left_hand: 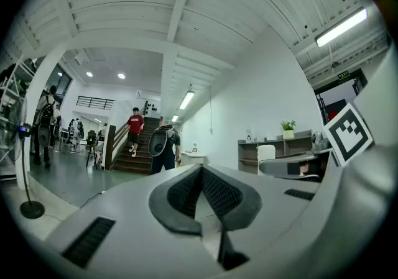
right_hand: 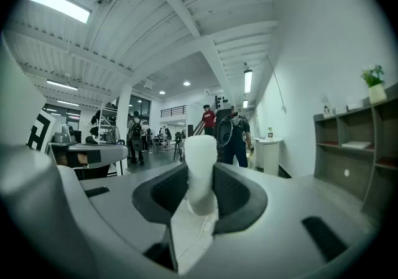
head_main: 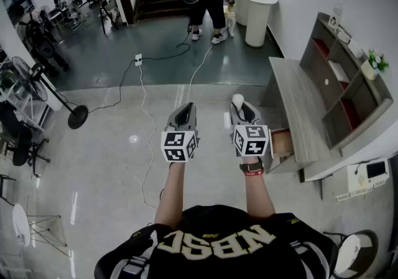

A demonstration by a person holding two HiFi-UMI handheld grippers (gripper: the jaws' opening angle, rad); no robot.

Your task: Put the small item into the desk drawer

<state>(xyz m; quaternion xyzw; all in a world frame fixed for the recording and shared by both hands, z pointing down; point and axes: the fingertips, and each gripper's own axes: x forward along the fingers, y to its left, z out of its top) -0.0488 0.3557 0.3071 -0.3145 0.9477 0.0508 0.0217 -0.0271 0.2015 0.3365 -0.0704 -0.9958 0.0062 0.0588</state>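
**Head view:** A long grey wooden desk [head_main: 298,100] stands at the right. Its shallow drawer [head_main: 283,141] stands open at the near end. The part of the drawer's pale inside that shows looks bare, though I cannot tell for sure. Just left of the desk, the right gripper [head_main: 240,107] carries a small white round-topped item [head_main: 238,100]. The left gripper [head_main: 185,110] hangs farther from the desk.

**Left gripper view:** The jaws meet with nothing between them.

**Right gripper view:** The jaws are clamped on the white item's lower half, and its rounded top stands clear above them. It looks smooth, light and fairly stiff, so it may slip. This hold low on its sides seems sound.
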